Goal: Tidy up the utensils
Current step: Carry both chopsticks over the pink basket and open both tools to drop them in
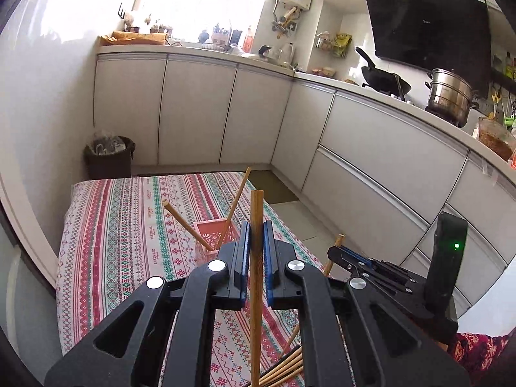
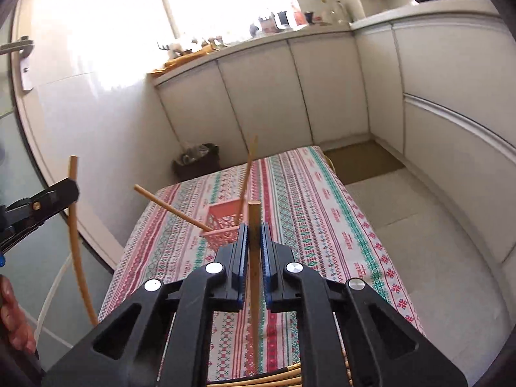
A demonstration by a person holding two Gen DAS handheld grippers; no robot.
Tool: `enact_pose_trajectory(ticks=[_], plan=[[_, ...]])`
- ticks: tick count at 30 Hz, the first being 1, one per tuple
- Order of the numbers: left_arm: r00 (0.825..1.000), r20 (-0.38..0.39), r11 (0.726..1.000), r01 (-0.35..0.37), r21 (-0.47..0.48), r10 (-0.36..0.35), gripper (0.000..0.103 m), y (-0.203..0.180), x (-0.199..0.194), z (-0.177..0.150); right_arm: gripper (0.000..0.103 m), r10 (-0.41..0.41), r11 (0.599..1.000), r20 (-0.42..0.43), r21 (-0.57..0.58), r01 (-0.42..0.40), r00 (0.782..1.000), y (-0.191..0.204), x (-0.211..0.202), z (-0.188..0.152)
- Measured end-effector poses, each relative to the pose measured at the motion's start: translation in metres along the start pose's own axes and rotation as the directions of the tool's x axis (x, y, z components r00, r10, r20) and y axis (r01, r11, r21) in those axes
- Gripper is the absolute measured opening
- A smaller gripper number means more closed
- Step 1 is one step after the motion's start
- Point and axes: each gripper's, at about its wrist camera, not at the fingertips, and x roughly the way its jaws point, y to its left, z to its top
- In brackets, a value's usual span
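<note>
My left gripper (image 1: 255, 225) is shut on a wooden chopstick (image 1: 257, 277) that stands upright between its blue pads. My right gripper (image 2: 254, 227) is likewise shut on another upright wooden chopstick (image 2: 254, 277). A pink slotted basket (image 1: 213, 237) (image 2: 224, 222) stands on the striped tablecloth (image 1: 129, 235) (image 2: 309, 206) just beyond both grippers, with two chopsticks (image 1: 185, 224) (image 2: 174, 204) leaning out of it. A bundle of loose chopsticks (image 1: 283, 367) (image 2: 283, 377) lies on the cloth under the grippers. In the left wrist view the right gripper (image 1: 342, 251) shows at the right; in the right wrist view the left gripper (image 2: 51, 198) shows at the left.
White kitchen cabinets (image 1: 200, 109) line the far and right sides, with a wok (image 1: 383, 79) and a steel pot (image 1: 450, 96) on the counter. A dark waste bin (image 1: 108, 156) stands on the floor past the table's far left corner. A person's hand (image 2: 14, 319) shows at lower left.
</note>
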Motion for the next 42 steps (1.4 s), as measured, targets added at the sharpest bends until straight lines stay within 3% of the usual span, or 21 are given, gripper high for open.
enact_pose_trajectory(ticks=[9,14,19,24,35,37,42], plan=[[0.996,0.082,0.999,-0.021,-0.034,0.023,0.007,-0.002,-0.012,0.015,0.008,0.046,0.999,0.013,-0.016,-0.046,0.999,0.005,-0.027,0.036],[0.979,0.190,0.996,-0.057,-0.072,0.069,0.007,-0.004,-0.018,0.036,0.008,0.054,0.998,0.086,-0.016,-0.053,0.995,0.000,-0.038,0.073],[0.944,0.307,0.991,-0.093,-0.100,0.119,0.007,-0.005,-0.018,0.062,0.008,0.060,0.998,0.191,-0.045,-0.052,0.980,0.007,-0.034,0.120],[0.912,0.373,0.984,-0.141,-0.110,0.172,0.007,-0.007,0.011,0.082,0.008,0.081,0.995,0.242,-0.073,-0.065,0.967,0.014,-0.015,0.144],[0.808,0.500,0.950,-0.275,-0.147,0.311,0.007,0.002,0.077,0.090,0.008,0.130,0.985,0.245,-0.140,-0.098,0.961,0.021,0.032,0.136],[0.799,0.504,0.944,-0.291,-0.154,0.328,0.007,0.006,0.089,0.086,0.008,0.142,0.983,0.239,-0.149,-0.108,0.961,0.022,0.042,0.133],[0.796,0.489,0.934,-0.305,-0.186,0.357,0.008,0.018,0.112,0.070,0.008,0.175,0.977,0.243,-0.166,-0.137,0.954,0.022,0.066,0.123]])
